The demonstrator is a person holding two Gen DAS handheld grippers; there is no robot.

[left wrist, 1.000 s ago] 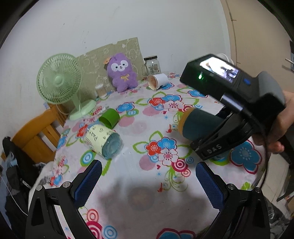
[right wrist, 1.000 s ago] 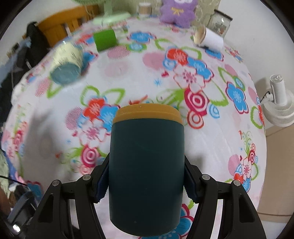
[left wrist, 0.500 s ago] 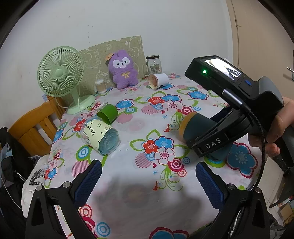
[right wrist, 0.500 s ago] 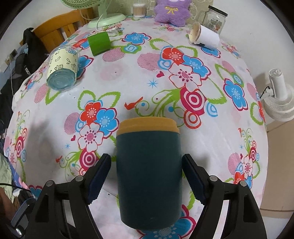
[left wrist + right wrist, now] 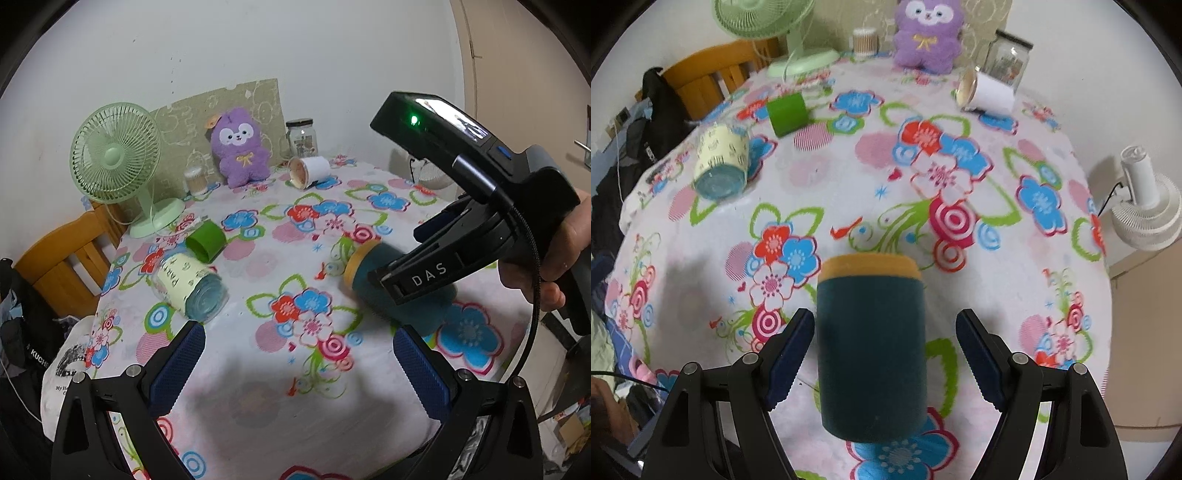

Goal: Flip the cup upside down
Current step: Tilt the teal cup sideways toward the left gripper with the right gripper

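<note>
A dark teal cup (image 5: 871, 347) with a yellow rim lies on its side on the flowered tablecloth, rim pointing away from me. My right gripper (image 5: 884, 328) is open, its blue pads a little apart from the cup on both sides. In the left wrist view the same cup (image 5: 402, 295) lies at the right, partly hidden by the right gripper (image 5: 417, 273) over it. My left gripper (image 5: 295, 365) is open and empty, hovering above the near table edge.
A pale yellow cup (image 5: 188, 288), a green cup (image 5: 205, 243) and a white cup (image 5: 310, 171) lie on their sides. A green fan (image 5: 118, 162), a purple plush (image 5: 240, 151) and a jar (image 5: 301, 138) stand at the back. A wooden chair (image 5: 62, 258) is left.
My right gripper has opened and let go of the teal cup, which now lies on the table. The gripper has drawn back a little. The left gripper has stayed open.
</note>
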